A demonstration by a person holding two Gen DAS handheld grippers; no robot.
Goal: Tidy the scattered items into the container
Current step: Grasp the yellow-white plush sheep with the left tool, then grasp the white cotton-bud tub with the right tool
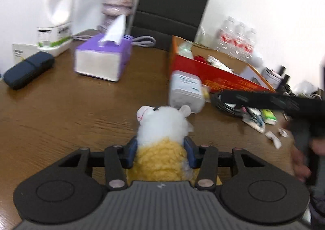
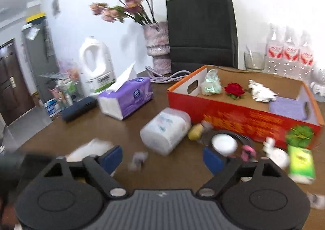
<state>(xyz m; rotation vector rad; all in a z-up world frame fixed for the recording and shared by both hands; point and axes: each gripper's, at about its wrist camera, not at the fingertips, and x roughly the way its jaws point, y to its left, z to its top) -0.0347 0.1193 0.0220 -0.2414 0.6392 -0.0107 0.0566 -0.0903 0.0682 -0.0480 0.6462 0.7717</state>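
**Plush sheep clamped in the left gripper, right gripper open**

So the left gripper (image 1: 161, 151) had its blue pads squeezed onto the fluffy toy sheep with a white head and yellow woolly body (image 1: 160, 140), held just above the brown wood-grain table (image 1: 61, 112). The right gripper (image 2: 162, 156) had its jaws wide apart with nothing between them.

Labels were too blurry to read: the purple tissue pack (image 2: 127, 98) showed a round blue logo, and the white tub lying on its side (image 2: 165, 130) had a pale label.

The orange-red cardboard box (image 2: 243, 117) sat on the far right of the table, with yellow print on its side that I couldn't read. Inside I counted four things: a pale green wrapped lump (image 2: 211, 84), one red rose (image 2: 234, 89), a crumpled white piece (image 2: 262, 90) and a lilac cloth (image 2: 288, 108). Three water bottles with red labels (image 2: 290, 51) stood behind it.
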